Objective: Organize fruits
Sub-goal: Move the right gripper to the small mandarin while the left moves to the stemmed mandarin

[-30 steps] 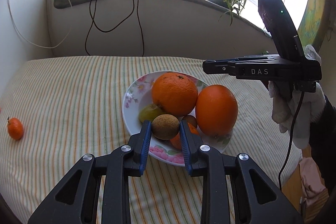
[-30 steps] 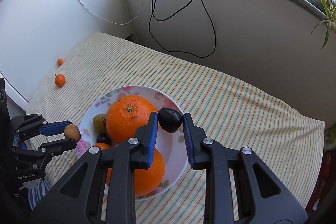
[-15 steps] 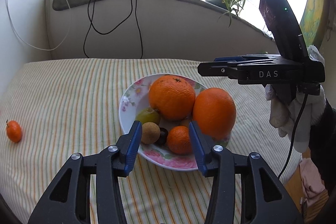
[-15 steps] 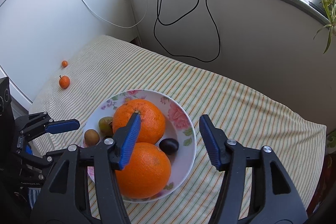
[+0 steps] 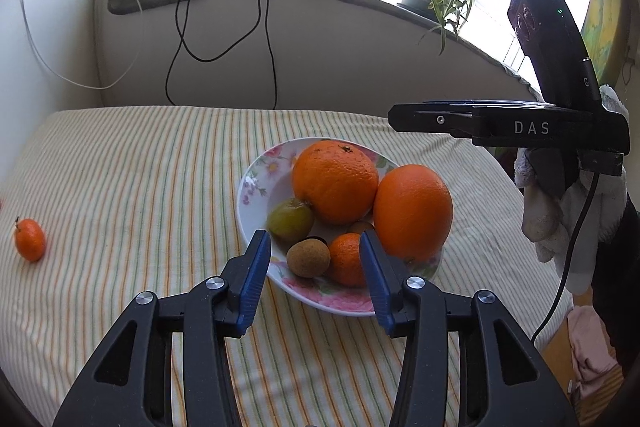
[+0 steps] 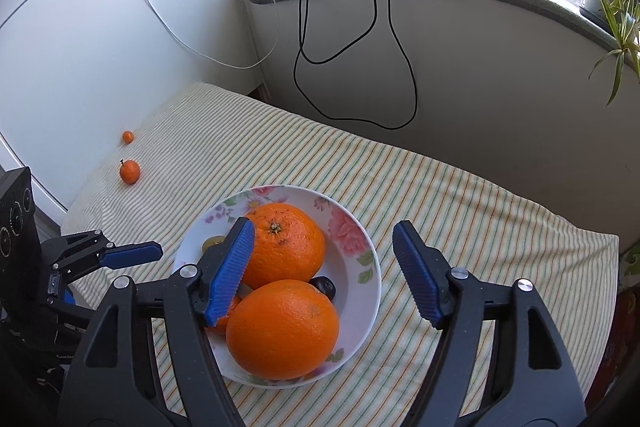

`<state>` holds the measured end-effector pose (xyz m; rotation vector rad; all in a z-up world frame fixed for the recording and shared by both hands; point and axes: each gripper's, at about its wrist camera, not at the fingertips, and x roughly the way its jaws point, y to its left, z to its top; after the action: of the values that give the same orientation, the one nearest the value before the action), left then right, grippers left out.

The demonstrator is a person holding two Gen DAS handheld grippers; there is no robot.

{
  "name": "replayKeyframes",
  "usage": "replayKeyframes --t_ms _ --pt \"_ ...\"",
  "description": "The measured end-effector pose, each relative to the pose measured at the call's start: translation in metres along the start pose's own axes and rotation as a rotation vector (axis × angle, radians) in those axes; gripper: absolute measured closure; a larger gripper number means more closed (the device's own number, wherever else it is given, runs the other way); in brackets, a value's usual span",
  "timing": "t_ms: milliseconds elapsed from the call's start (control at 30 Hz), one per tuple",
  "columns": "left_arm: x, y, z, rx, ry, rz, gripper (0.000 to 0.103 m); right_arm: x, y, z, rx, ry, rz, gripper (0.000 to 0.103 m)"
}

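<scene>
The fruit sat heaped in the flowered plate (image 6: 362, 239) at center frame, two big oranges (image 6: 282, 327) crowding the small brown fruit (image 5: 308, 258) and dark plum (image 6: 324, 286). Both grippers hovered empty above it: the left gripper (image 5: 314, 281) parted and holding nothing, the right gripper (image 6: 324, 273) opening, nothing gripped. Two small oranges (image 6: 129, 171) waited at left, likely next.

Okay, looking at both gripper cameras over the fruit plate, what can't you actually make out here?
- Small brownish fruit, left wrist view: mostly hidden behind the small orange and large orange; its kind is unclear.
- Greenish fruit, right wrist view: largely covered by the right gripper's finger.
- Tiny orange fruit near the wall: too small to identify.
- Gloved hand: partly cut off by the left wrist view's edge.
</scene>
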<state>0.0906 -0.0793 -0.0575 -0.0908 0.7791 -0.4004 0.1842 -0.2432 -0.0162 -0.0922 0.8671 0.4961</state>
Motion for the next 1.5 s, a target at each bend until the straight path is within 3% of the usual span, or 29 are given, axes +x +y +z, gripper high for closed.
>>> replayKeyframes --t_ms 700,1500 --pt "-0.03 0.041 -0.004 -0.083 -0.051 0.054 0.058 0.001 0.045 0.013 -0.075 -0.005 0.024 0.029" --pt "-0.071 0.123 -0.029 -0.232 -0.097 0.168 0.058 0.036 0.135 0.043 -0.216 0.009 0.11 0.029"
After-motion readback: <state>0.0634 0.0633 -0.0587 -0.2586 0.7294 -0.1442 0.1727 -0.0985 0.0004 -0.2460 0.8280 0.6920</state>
